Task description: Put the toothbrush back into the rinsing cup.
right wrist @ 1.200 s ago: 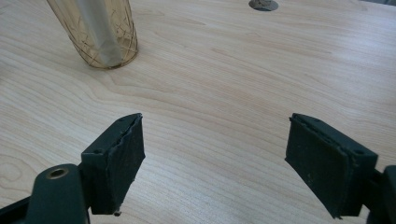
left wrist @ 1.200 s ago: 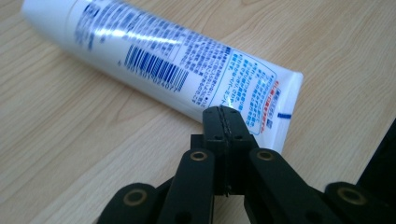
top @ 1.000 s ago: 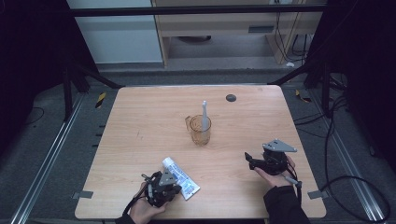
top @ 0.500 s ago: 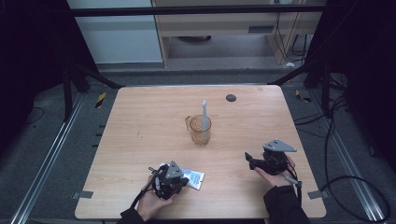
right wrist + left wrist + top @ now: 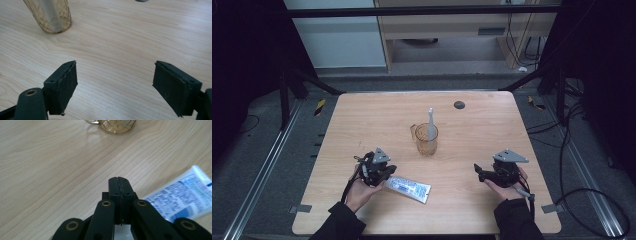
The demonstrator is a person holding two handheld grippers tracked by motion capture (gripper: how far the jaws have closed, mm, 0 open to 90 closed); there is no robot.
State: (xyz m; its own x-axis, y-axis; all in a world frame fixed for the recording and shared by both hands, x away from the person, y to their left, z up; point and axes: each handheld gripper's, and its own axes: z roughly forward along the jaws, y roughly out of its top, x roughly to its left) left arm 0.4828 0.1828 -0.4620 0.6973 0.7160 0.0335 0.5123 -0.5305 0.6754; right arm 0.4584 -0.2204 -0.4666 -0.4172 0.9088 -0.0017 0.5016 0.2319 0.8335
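Tube (image 5: 408,186) btwn tools, before cup (image 5: 427,140)

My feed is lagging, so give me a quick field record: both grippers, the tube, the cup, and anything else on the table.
left gripper: jaws shut, nothing between them, beside the tube's near end
right gripper: jaws open, empty, over bare wood
white and blue toothpaste tube: lying flat on the light wooden table
amber patterned glass cup: upright at mid-table, holding a white stick-like item
small dark round object: near the far edge

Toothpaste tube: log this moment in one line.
left claw shut, beside toothpaste tube | right claw open, empty | tube flat on table
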